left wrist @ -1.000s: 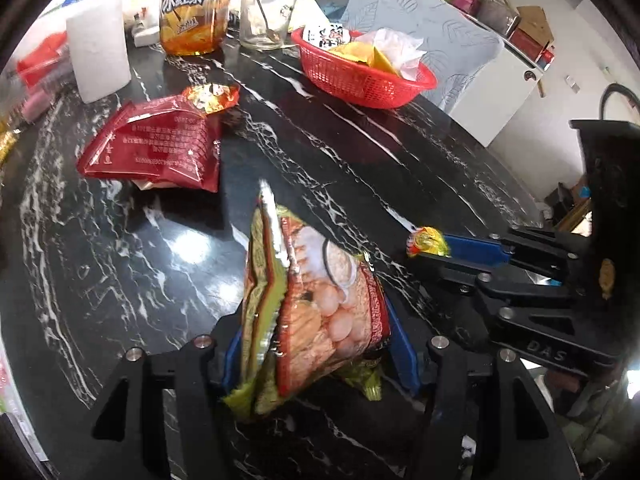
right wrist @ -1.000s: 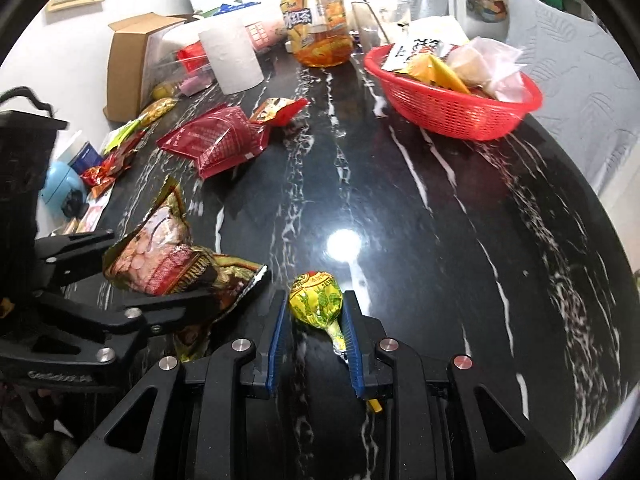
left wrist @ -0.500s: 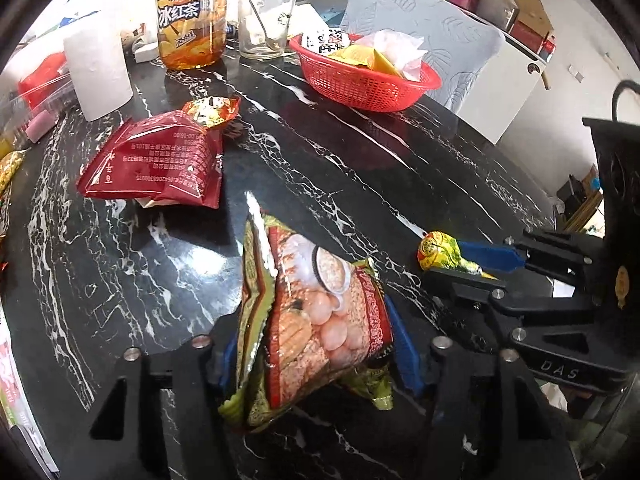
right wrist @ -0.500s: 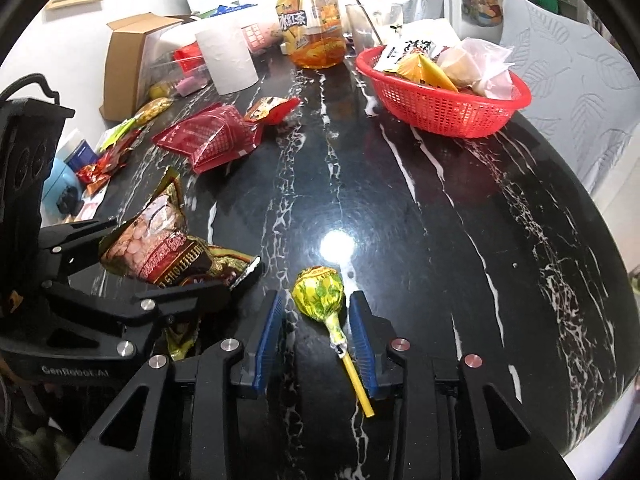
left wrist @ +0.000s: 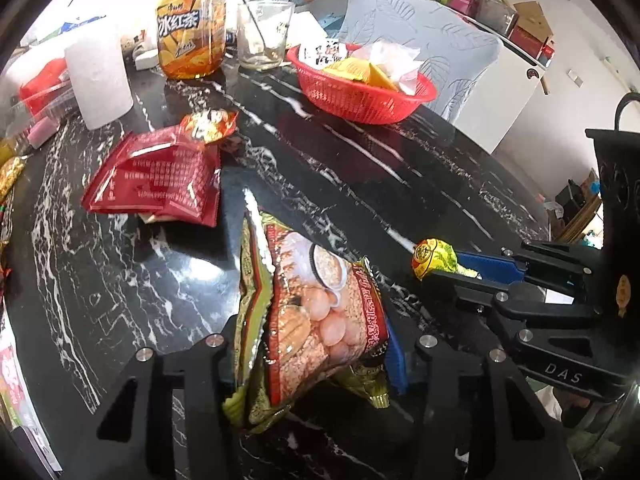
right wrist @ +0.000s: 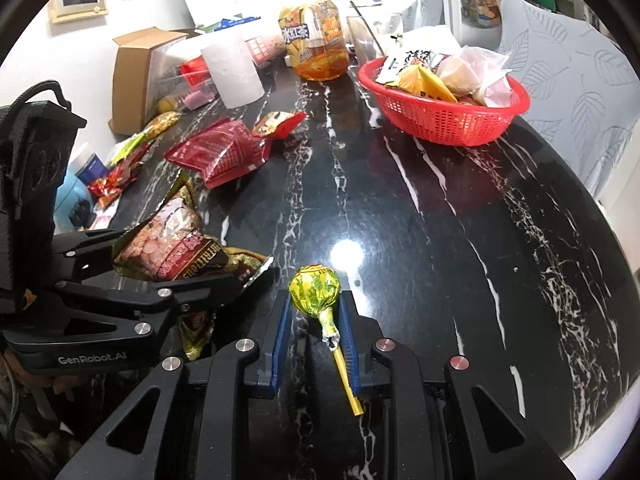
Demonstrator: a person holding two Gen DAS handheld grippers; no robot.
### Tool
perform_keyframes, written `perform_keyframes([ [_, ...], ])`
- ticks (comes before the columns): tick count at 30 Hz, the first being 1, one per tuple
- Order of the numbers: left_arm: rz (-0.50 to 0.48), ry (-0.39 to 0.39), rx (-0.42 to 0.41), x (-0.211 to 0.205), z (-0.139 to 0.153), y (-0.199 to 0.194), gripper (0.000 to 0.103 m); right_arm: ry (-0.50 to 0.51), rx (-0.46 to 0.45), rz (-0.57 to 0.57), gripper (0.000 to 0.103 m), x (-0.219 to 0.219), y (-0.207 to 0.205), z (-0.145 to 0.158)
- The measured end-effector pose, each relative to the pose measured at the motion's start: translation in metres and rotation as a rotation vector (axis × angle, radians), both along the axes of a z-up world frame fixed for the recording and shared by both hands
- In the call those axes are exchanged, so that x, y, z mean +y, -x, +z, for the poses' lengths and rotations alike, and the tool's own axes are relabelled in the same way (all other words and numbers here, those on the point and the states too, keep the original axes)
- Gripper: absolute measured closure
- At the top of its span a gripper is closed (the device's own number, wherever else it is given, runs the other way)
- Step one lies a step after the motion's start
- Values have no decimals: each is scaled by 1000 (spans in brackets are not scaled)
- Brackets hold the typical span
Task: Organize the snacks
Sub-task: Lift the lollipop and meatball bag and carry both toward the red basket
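Foil snack bag (left wrist: 320, 312), upright btwn jaws of left gripper (left wrist: 312, 356) as they close, & lollipop (right wrist: 316, 290) clenched in right gripper (right wrist: 314, 332): both best lifted off table (right wrist: 440, 220) w/ grips kept firm, then carried to red basket (right wrist: 444, 124).

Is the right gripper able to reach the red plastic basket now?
Probably yes: the black marble table lies bare between the right gripper, shut on a yellow lollipop, and the red plastic basket.
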State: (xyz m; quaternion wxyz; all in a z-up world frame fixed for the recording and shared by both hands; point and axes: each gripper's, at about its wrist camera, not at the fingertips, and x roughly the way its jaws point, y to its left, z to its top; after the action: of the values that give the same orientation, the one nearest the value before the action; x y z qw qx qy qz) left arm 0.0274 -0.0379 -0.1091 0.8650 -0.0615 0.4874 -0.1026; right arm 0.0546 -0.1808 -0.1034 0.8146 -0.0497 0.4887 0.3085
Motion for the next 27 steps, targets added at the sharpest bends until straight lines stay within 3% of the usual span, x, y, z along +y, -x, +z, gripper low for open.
perform_keyframes([
  [16,-82,8,-81,-26,34,-15,53,-38,-44,-59,80,-24,7,28],
  [27,-139,-3,-217,-49,81,-31,53,-54,-132,-119,80,-49,-3,65],
])
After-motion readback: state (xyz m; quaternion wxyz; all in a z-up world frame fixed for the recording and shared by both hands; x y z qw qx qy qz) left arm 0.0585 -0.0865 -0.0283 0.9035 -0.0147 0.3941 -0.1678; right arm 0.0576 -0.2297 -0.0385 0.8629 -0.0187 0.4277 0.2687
